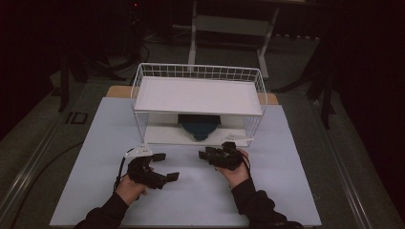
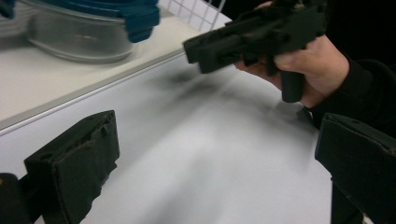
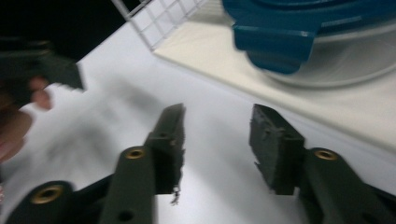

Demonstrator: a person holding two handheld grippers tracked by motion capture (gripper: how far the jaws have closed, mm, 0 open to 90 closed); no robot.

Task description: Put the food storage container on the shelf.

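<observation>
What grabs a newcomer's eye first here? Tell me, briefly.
The white wire rack at the table's far middle, with a blue-lidded container on its lower shelf. In front of it, two hands hold black grippers over the pale mat: left gripper wide open, right gripper open and empty.

A dim lab or test room: a pale blue-grey table top (image 1: 191, 191), dark stands and loose black cables (image 1: 138, 52) on grey carpet behind.

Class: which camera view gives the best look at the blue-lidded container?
The right gripper view: the container is close, showing its blue lid and clear body. The left gripper view catches it cropped at the top edge; the high view shows it small under the rack's shelf.
</observation>
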